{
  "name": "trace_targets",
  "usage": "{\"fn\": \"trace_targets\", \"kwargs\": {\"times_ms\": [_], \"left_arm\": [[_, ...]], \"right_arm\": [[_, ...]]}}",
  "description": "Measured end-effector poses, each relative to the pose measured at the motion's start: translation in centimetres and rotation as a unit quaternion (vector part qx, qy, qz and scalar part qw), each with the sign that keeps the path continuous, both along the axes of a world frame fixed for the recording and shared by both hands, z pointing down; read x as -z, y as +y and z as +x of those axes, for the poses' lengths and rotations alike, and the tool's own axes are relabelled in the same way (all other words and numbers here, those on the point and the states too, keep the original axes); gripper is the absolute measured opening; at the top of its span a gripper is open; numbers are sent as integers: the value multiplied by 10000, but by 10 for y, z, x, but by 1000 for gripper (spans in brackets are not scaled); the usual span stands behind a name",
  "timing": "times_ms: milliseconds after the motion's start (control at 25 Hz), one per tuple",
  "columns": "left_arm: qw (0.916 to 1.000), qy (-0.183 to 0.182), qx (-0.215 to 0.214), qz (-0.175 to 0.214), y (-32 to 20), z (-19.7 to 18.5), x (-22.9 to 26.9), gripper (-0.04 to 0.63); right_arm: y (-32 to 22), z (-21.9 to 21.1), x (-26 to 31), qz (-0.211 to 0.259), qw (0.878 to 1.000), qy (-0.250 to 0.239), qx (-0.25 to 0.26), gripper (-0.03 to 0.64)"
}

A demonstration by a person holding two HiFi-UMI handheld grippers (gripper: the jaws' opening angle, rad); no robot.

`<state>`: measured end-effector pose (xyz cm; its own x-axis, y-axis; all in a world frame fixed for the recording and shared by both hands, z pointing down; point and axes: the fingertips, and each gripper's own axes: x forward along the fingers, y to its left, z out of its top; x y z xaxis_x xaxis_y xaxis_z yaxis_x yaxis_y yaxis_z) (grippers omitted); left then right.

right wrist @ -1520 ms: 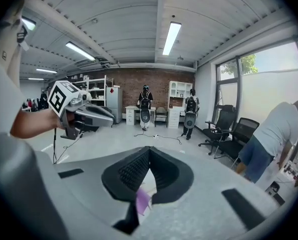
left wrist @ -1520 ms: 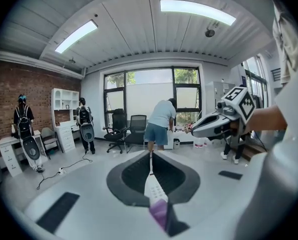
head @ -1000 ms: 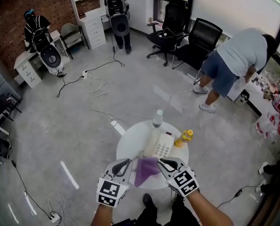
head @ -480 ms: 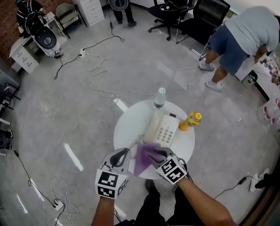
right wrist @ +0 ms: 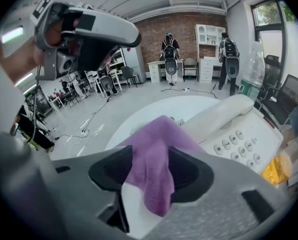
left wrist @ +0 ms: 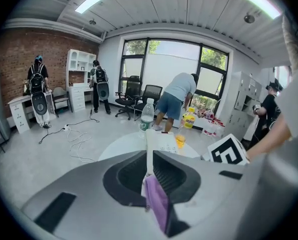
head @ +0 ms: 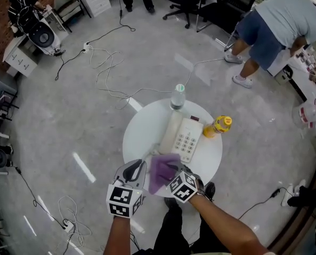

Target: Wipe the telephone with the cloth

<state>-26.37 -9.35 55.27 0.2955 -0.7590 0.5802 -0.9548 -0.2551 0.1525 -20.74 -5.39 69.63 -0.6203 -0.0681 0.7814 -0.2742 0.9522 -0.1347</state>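
- Nearby, the left gripper [head: 138, 170] is clamped on an edge of the purple cloth [head: 162, 170].
- The right gripper [head: 177, 170] has just been opening its jaws; they stand wide, with the cloth draped loose between them.
- The cloth is at the near end of the telephone [head: 187, 140] on the round table [head: 139, 137].
- Beyond stand a water bottle [head: 177, 96] and a yellow bottle [head: 220, 125].
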Motion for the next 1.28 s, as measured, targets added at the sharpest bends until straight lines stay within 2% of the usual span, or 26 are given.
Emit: {"fn": "trace_targets", "kwargs": {"times_ms": [240,360,520,640,680,760,1040,1280], "left_arm": [[9999,75,23,-136,-11,2,-25,17],[9997,106,7,-201,-18,4,-36,17],[9995,96,-51,-286,-28,11,-50,17],[9993,45,-129,-337,-39,20,-60,22],[9992,25,-160,-353,-43,23,-64,40],[9991,-8,-206,-368,-51,31,-70,120],[9985,-271,-255,-409,-83,55,-96,213],[9970,-551,-263,-475,-106,68,-117,255]], "right_arm": [[-2,0,-33,81,9993,346,142,207],[-3,2,-42,117,9990,422,114,155],[-6,5,-43,131,9992,380,16,41],[-6,9,-40,9,9996,293,-13,26],[-6,11,-38,-53,9997,243,-63,23],[-8,18,-32,-175,9995,126,-222,21],[-16,45,-1,-193,9973,-301,-646,20],[-25,71,19,-108,9951,-485,-856,20]]}}
